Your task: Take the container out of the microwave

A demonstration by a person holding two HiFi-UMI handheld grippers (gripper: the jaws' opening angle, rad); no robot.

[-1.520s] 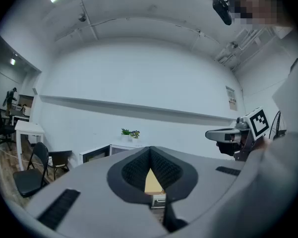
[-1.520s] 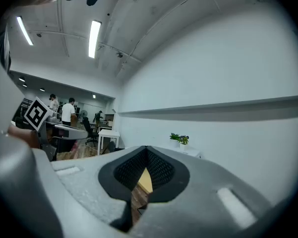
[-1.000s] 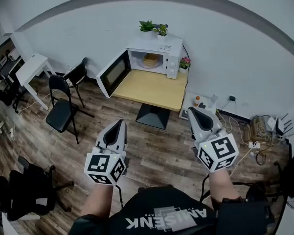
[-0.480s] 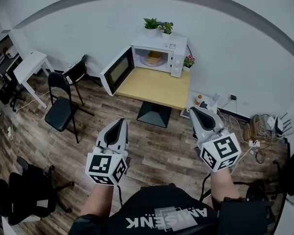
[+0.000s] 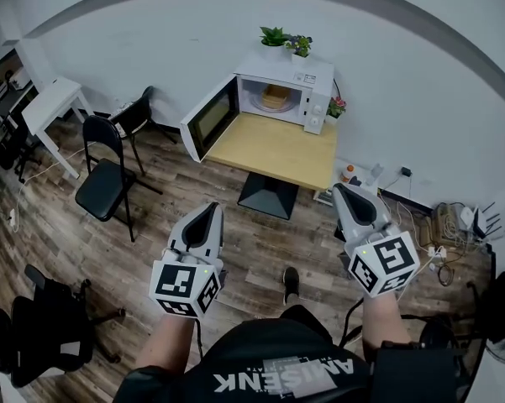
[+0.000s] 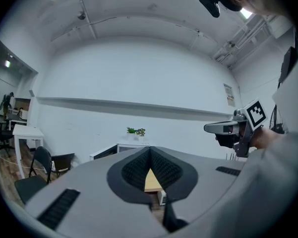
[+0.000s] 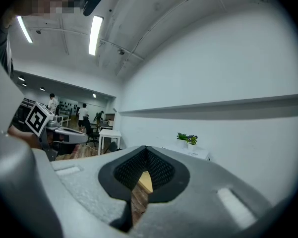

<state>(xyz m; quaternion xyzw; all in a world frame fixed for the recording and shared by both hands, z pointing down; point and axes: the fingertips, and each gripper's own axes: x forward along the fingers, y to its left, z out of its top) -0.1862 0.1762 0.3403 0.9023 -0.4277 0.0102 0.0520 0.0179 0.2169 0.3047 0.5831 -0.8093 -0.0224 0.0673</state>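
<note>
Item: tan container (image 5: 276,97), inside the white microwave oven (image 5: 290,65), whose door (image 5: 212,121) stands open toward 9 o'clock.
Microwave oven: at the 12 o'clock edge of the light-wood desk (image 5: 273,154), with two small green potted plants (image 5: 286,39) on top.
Left claw (image 5: 210,209): 7 o'clock in the head view, jaws together, nothing between.
Right claw (image 5: 346,190): 5 o'clock, jaws together, empty.
Both claws: well apart from the desk, over the wood-plank floor (image 5: 260,259).
Black folding chair (image 5: 101,183): 9 o'clock of the desk.

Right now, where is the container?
The container sits inside the open microwave, at the top centre of the head view. The microwave stands at the back of the wooden table, with two small potted plants on top.
</note>
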